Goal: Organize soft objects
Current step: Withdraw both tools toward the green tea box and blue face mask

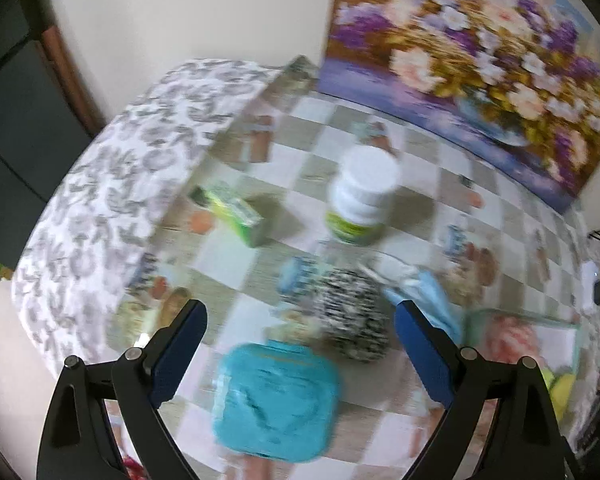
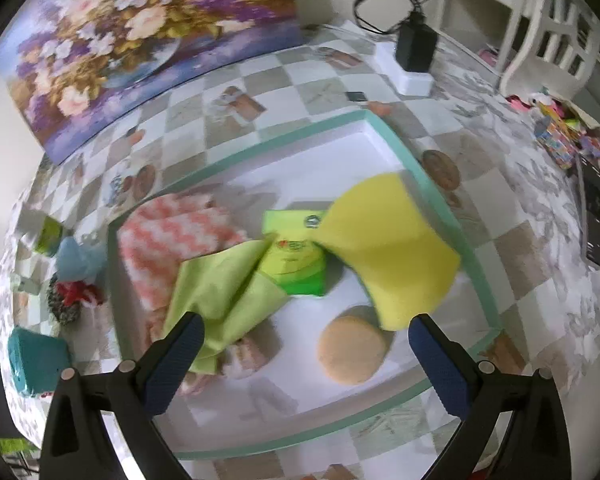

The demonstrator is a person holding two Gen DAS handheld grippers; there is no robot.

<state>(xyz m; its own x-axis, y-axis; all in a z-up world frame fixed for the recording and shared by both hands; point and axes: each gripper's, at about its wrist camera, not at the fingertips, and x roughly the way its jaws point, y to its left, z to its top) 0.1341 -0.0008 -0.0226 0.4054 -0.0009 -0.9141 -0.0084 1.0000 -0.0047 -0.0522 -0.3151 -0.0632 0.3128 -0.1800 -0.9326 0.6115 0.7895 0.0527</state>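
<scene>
Yellow sponge (image 2: 392, 248) sat tilted on tray rim (image 2: 432, 184), over green packet (image 2: 296, 260). Right gripper (image 2: 304, 354) released, empty; left gripper (image 1: 300, 344) spread above teal case (image 1: 276, 400).

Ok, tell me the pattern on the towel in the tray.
Pink and white zigzags on the towel; right wrist view shows it best.

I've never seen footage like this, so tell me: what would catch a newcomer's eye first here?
Probably the big floral painting leaning against the wall behind the checkered table. Next, the shallow green-rimmed tray with bright cloths inside: a yellow cloth, a lime green one and a pink zigzag towel. In the left view, a turquoise box sits between the open left gripper fingers.
</scene>
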